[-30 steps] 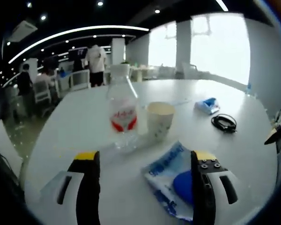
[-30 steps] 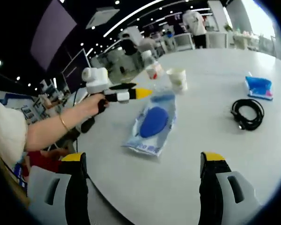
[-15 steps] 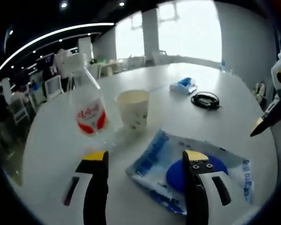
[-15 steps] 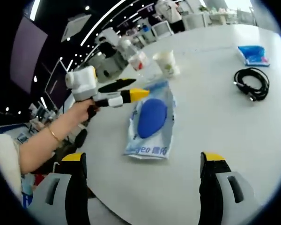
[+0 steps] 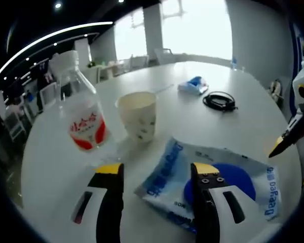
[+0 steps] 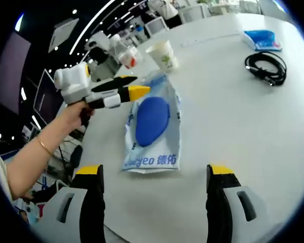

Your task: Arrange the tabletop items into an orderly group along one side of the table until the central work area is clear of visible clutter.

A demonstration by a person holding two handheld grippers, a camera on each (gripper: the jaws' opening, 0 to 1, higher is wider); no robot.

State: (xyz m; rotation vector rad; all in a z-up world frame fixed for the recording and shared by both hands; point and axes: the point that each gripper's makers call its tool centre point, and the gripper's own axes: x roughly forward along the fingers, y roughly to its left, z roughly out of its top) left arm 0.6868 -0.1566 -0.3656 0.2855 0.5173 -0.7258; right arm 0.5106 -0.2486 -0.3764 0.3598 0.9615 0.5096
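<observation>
- Flat clear plastic pouch w/ blue print and a dark blue round item inside (image 6: 152, 124) lies on the white round table (image 6: 233, 121); right gripper view reads "oa" plus two characters on its near edge, rest too blurred. Left gripper view shows the same pouch (image 5: 213, 177) w/ "Deeyeo" along its right edge.
- Clear plastic water bottle w/ white cap and red-and-white label (image 5: 83, 119): red script on label, unreadable. Stands upright near table edge.
- Cream paper cup w/ small green print (image 5: 138, 115): upright, just beside bottle, just beyond pouch's far end. Print not legible.
- Right gripper view: bottle (image 6: 126, 54) and cup (image 6: 162, 54) sit close together at far side of pouch.
- Coiled black cable (image 6: 266, 67) and small blue packet (image 6: 263, 38) lie well apart from that group, far side of table; packet print unreadable.
- Left gripper (image 5: 157, 174): black jaws w/ yellow tips, spread moderately, holding nothing; right jaw over pouch's blue item, left jaw over bare table beside pouch edge. Contact w/ pouch can't tell.
- Same tool in right gripper view (image 6: 129, 91): held by a hand (image 6: 76, 114), bracelet on wrist, forearm reaching in from left; tips just over pouch's far left edge.
- Right gripper (image 6: 154, 172): jaws wide, empty, near side of pouch above the table.
</observation>
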